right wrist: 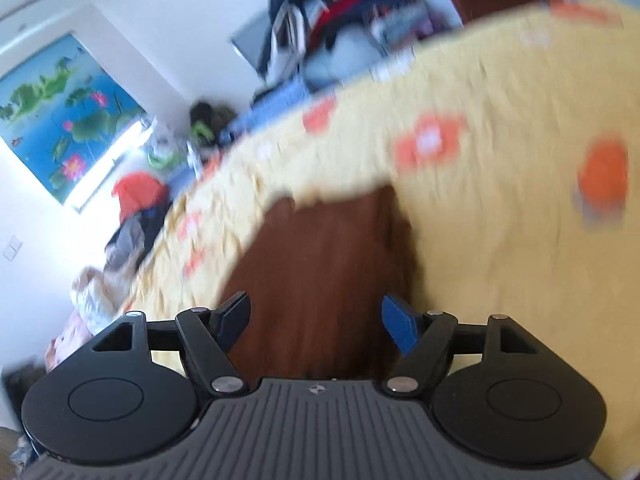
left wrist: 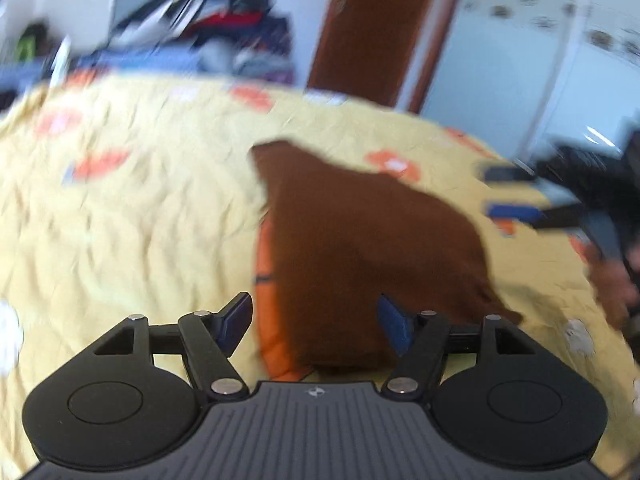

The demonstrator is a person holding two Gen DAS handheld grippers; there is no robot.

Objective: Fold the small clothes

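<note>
A brown garment (left wrist: 360,240) lies on the yellow flowered bedspread (left wrist: 140,220), with an orange piece (left wrist: 266,280) showing under its left edge. My left gripper (left wrist: 316,324) hovers open over the garment's near end, its pads clear of the cloth. At the right edge of the same view my right gripper (left wrist: 488,192) stands open beside the garment, held by a hand (left wrist: 612,280). In the right wrist view the brown garment (right wrist: 320,260) runs ahead between the open fingers of my right gripper (right wrist: 316,324), on the bedspread (right wrist: 500,240). Both views are motion-blurred.
A heap of mixed clothes (left wrist: 208,28) is piled beyond the far edge of the bed, also the clothes heap (right wrist: 340,12). A brown door (left wrist: 372,24) and a white wardrobe (left wrist: 540,60) stand behind. A lotus picture (right wrist: 68,116) hangs on the wall, with more clothes (right wrist: 136,208) below it.
</note>
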